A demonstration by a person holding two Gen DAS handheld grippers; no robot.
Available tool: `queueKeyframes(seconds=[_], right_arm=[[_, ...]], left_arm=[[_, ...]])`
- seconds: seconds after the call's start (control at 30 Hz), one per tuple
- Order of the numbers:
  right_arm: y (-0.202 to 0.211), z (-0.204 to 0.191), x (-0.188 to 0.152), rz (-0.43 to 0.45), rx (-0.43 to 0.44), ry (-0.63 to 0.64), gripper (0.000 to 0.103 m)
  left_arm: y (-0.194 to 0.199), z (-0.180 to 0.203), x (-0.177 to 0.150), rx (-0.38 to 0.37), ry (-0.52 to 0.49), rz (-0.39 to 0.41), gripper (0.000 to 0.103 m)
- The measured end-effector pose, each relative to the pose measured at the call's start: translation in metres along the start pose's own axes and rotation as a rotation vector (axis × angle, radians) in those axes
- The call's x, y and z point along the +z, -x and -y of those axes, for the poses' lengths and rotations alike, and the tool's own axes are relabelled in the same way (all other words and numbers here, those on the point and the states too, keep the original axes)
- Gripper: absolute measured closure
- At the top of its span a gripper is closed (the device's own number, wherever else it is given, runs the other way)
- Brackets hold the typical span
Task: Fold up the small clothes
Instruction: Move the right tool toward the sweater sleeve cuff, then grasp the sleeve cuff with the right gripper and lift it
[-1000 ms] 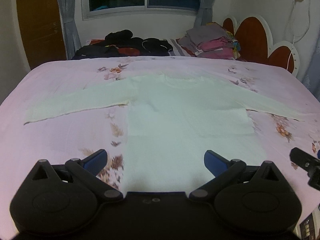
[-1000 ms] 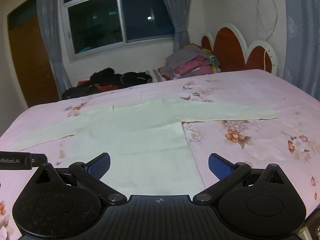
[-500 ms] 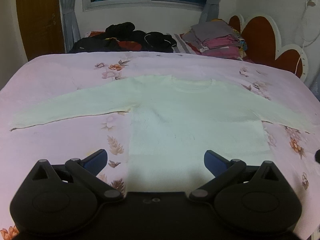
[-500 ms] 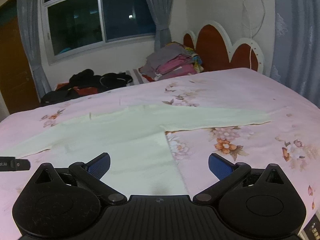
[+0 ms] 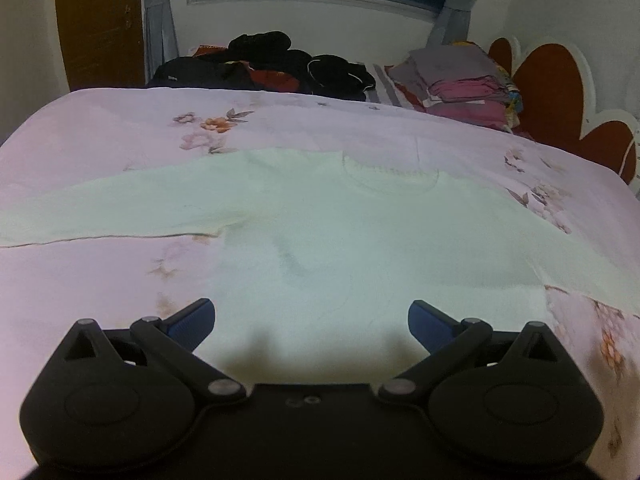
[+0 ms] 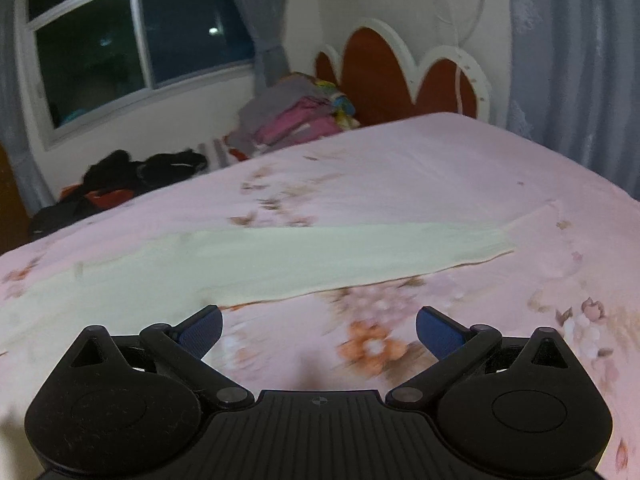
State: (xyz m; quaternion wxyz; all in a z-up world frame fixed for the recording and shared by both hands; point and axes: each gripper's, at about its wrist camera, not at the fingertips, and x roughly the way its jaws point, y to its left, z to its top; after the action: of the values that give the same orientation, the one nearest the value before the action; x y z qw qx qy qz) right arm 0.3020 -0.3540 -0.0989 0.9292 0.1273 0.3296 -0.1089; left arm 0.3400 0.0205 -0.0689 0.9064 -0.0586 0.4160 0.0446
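Note:
A pale long-sleeved top (image 5: 340, 232) lies flat on the pink floral bedsheet (image 5: 100, 280), both sleeves spread out to the sides and the neckline away from me. My left gripper (image 5: 311, 320) hovers open low over the body of the top, nothing between its blue-padded fingers (image 5: 192, 320). In the right wrist view the top's right sleeve (image 6: 340, 252) stretches across the sheet to its cuff. My right gripper (image 6: 318, 330) is open just in front of that sleeve, over bare sheet (image 6: 440, 184) beside the armpit.
A heap of dark clothes (image 5: 272, 64) and a stack of folded grey and pink clothes (image 5: 464, 84) sit at the far end of the bed. A red-and-white scalloped headboard (image 6: 404, 68) is on the right, a window (image 6: 132, 44) and curtains behind.
Both grippers have moved forward and lower over the bed. The left one now sits over the top's body; the right one has swung right toward the sleeve. Both stay open.

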Motion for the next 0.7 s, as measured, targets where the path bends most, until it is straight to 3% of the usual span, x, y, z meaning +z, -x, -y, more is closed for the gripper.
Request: queueKeyframes(seconds=[0.2,0.27,0.47,0.6,0.67,0.7], right_arm=[[-0.068,0.063,0.018,-0.051,-0.07,-0.072,0.001],[-0.086,0.082,0.021,-0.082,-0.081,-0.111,0.035],[-0.133,0.126,0.025,-0.154,-0.101,-0.237,0.037],[-0.15,0.14,0.033,-0.129,-0.11,-0.278,0.038],[-0.157,0.147,0.038,-0.115,-0.124,-0.302,0.06],[-0.16,0.149,0.04,-0.107,-0.133,-0.308,0.065]], left_arm=[[-0.04,0.03,0.007,0.019,-0.017,-0.018,0.0],[-0.048,0.037,0.009,0.025,-0.025,-0.015,0.0],[-0.061,0.057,0.012,0.056,-0.089,-0.009,0.004],[-0.067,0.06,0.012,0.066,-0.102,-0.023,0.007],[-0.068,0.059,0.012,0.079,-0.098,-0.029,0.009],[-0.069,0.058,0.013,0.082,-0.096,-0.033,0.01]])
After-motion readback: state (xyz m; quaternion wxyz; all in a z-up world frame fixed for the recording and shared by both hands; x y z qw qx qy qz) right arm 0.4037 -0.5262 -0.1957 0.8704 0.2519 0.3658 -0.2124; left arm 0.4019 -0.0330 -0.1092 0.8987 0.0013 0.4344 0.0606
